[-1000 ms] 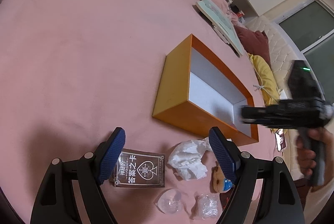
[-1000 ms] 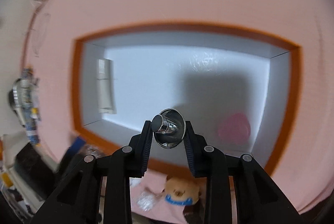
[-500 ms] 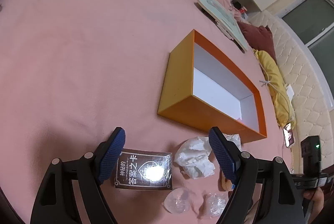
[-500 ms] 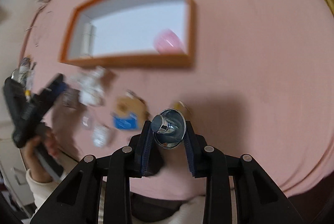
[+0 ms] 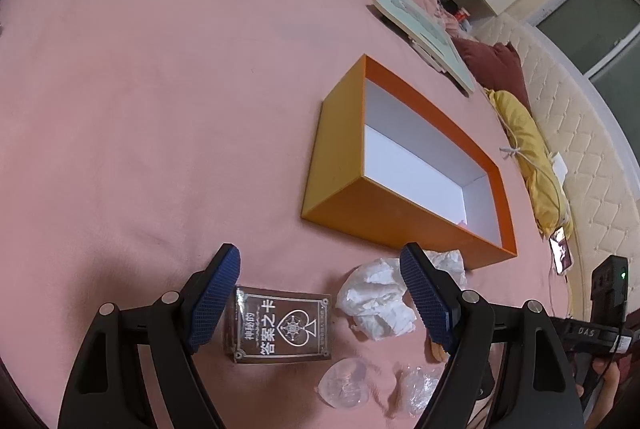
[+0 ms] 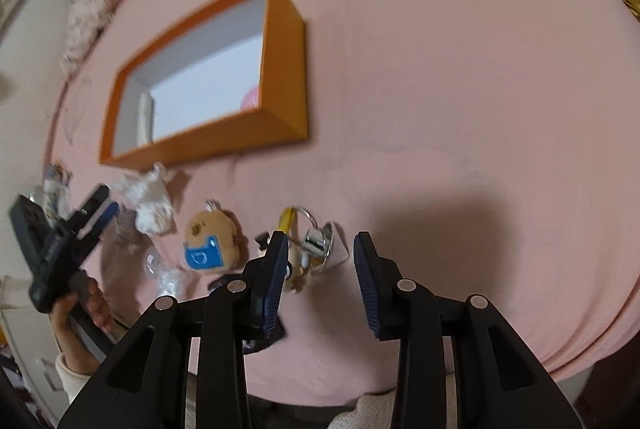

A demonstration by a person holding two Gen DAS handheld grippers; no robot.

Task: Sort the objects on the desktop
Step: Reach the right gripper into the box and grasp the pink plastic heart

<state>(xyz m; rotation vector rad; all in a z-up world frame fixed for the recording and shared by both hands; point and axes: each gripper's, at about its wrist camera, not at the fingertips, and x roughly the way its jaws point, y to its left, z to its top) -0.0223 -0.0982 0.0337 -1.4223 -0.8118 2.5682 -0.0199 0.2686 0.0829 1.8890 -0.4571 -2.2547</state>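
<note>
- My right gripper [image 6: 320, 261] points down at the pink bedspread [image 6: 460, 77]; its jaws have just been opening and now stand apart with nothing pinched.
- The chrome cup-shaped piece [image 6: 320, 243] is free of the pads: it lies on its side on the cloth beyond the fingertips, touching a small pile with a key ring and yellow tag [image 6: 289, 219].
- Handling estimate for the chrome piece: rigid, light, polished, so likely slippery. I would close across the narrow stem, not the flared rim, which looks apt to roll out of the pads.
- My left gripper [image 5: 320, 293] hovers spread wide, empty, over the card box [image 5: 282, 325] with white characters on a dark face. It looks stiff and glossy; a pinch across the 2 short edges should hold.
- Beside the card box: crumpled white tissue [image 5: 380, 303], soft and near weightless, any pinch works. 2 clear plastic wrappers [image 5: 344, 383] lie nearer me; thin, crushable.
- A plush toy with a blue bib [image 6: 212, 243] lies left of the key ring; soft, easy to grip at the body.
- The orange box [image 5: 340, 165] sits beyond the clutter, open side up, white inside. From the right wrist view it holds a pink object [image 6: 252, 99] and a pale upright item [image 6: 145, 119].
- Judgement: sorting is partly done; most items are still outside the box.
</note>
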